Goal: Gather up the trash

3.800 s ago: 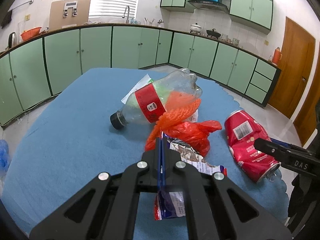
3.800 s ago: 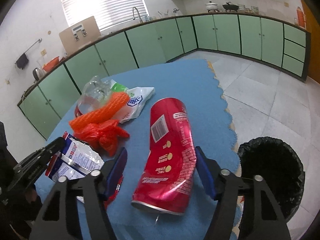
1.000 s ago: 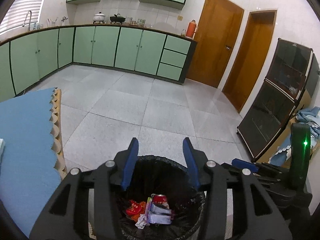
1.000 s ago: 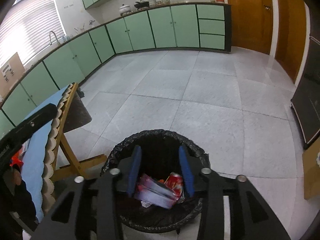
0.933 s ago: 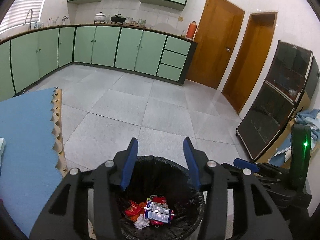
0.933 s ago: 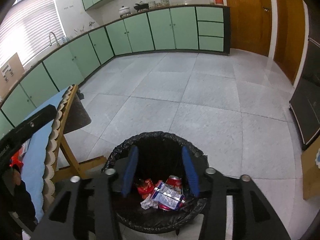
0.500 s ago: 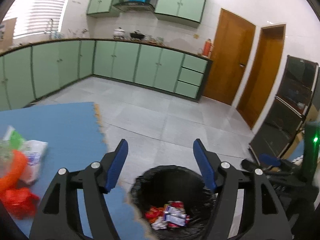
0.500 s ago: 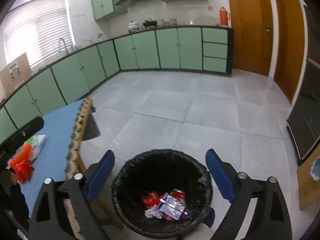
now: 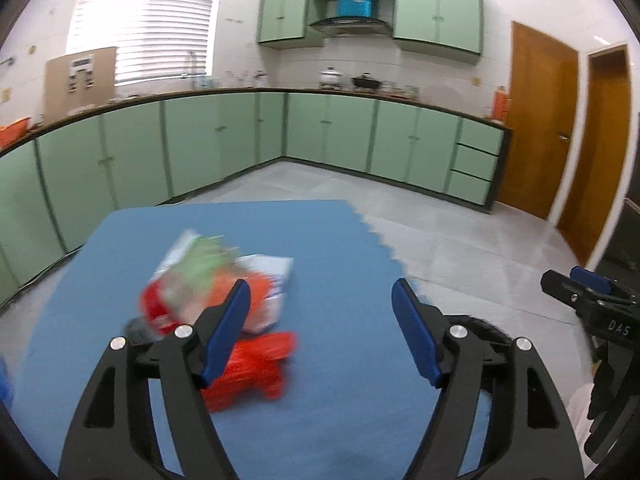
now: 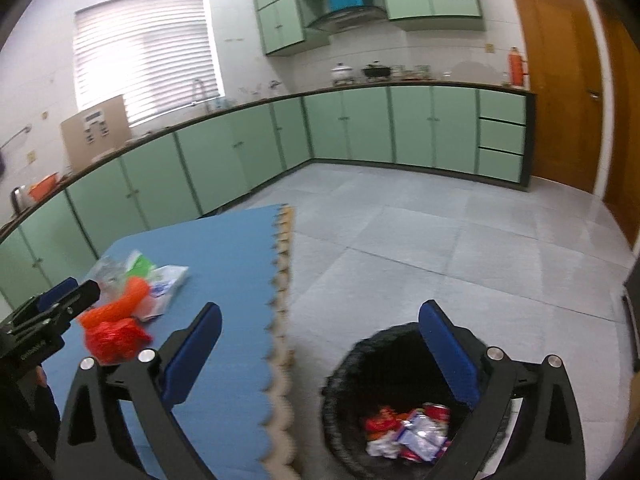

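On the blue table mat [image 9: 340, 360], the remaining trash pile [image 9: 224, 308] was seen ahead-left of the left gripper [image 9: 320, 332], outside its wide, empty jaws. Beside the mat, the bin [image 10: 352, 364] was overhung by the right gripper [image 10: 320, 356], likewise spread and empty.

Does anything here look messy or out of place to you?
Only the leftover pile on the blue table: a plastic bottle on its side, orange netting, a red bag and wrappers heaped together. Nothing lies on the floor; the bin holds the rest.
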A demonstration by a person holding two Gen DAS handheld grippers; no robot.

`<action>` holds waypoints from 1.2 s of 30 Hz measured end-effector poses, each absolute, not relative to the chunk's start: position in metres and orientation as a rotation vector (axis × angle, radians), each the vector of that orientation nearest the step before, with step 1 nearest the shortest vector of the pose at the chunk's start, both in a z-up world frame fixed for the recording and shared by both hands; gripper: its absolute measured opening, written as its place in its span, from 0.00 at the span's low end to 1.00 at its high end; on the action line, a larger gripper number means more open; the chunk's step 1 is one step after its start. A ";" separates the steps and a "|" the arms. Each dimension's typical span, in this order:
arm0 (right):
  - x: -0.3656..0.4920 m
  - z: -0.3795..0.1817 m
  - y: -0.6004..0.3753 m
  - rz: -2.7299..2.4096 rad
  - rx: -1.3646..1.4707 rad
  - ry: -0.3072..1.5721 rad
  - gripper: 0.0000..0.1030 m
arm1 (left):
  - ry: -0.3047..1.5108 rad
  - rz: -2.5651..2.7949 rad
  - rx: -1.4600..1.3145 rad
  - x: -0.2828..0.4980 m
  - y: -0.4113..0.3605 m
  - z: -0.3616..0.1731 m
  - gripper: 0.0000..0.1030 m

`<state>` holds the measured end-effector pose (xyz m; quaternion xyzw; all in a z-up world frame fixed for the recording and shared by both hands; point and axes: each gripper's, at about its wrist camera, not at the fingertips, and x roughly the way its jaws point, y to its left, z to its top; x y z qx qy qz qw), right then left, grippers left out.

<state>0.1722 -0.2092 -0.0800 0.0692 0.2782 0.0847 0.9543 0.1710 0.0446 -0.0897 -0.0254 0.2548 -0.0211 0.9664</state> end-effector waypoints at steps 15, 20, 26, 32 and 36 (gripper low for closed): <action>0.177 -0.091 -0.116 0.328 0.057 0.579 0.94 | 0.627 0.061 -0.154 0.167 0.143 -0.125 0.69; 0.180 -0.096 -0.109 0.326 0.034 0.598 0.94 | 0.663 0.030 -0.192 0.174 0.153 -0.140 0.59; 0.187 -0.101 -0.104 0.320 0.019 0.615 0.94 | 0.684 -0.025 -0.187 0.177 0.146 -0.150 0.20; 0.190 -0.107 -0.100 0.320 0.016 0.636 0.94 | 0.672 -0.043 -0.171 0.170 0.134 -0.150 0.08; 0.190 -0.110 -0.100 0.328 0.014 0.643 0.94 | 0.658 -0.053 -0.189 0.157 0.134 -0.142 0.08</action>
